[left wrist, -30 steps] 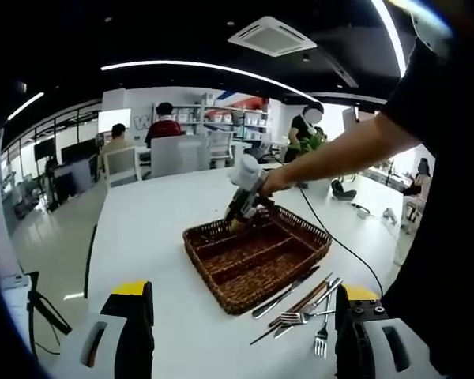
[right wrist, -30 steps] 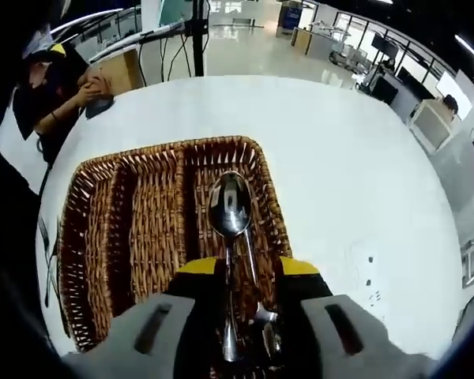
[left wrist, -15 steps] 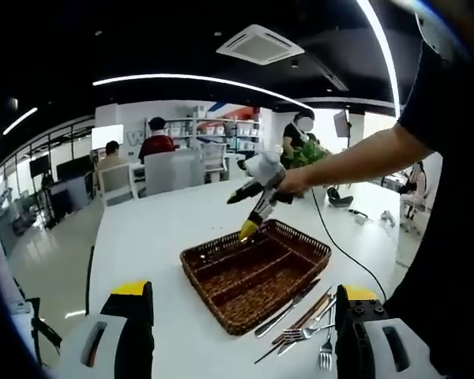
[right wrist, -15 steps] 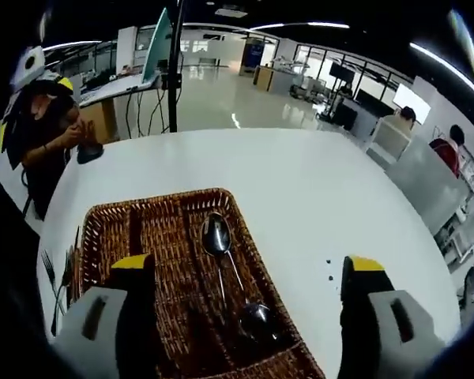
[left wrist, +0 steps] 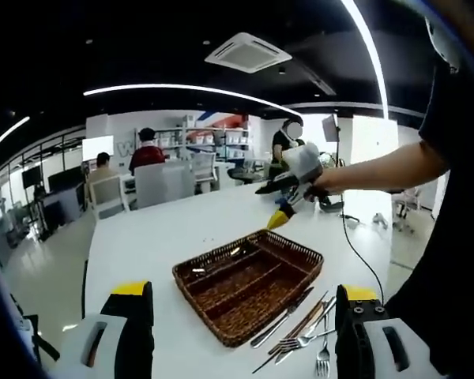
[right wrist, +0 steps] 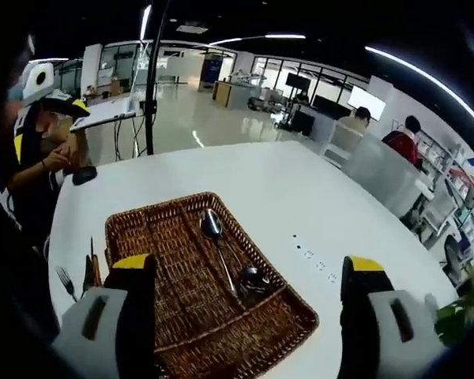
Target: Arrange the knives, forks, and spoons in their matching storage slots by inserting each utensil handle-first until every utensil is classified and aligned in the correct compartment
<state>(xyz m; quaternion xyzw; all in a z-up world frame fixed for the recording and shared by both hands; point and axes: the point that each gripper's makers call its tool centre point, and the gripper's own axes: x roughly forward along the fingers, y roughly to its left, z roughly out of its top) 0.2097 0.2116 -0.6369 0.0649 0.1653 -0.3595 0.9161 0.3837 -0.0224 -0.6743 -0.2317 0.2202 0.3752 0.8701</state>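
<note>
My right gripper (right wrist: 241, 316) has let go of the spoon (right wrist: 219, 247) and lifted away, jaws wide and empty. That makes two spoons in the wicker basket's (right wrist: 150, 229) right-hand slot, mid-frame, long axes along it, bowls at opposite ends. Left gripper (left wrist: 241, 332) wide, empty. Forks and knives (left wrist: 300, 325) wait lower right beside the basket.

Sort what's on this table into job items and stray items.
Job items:
wicker tray
two spoons in the tray's side slot
forks, knife beside the tray
right gripper, jaws open

Stray items:
black cable
small dark object
</note>
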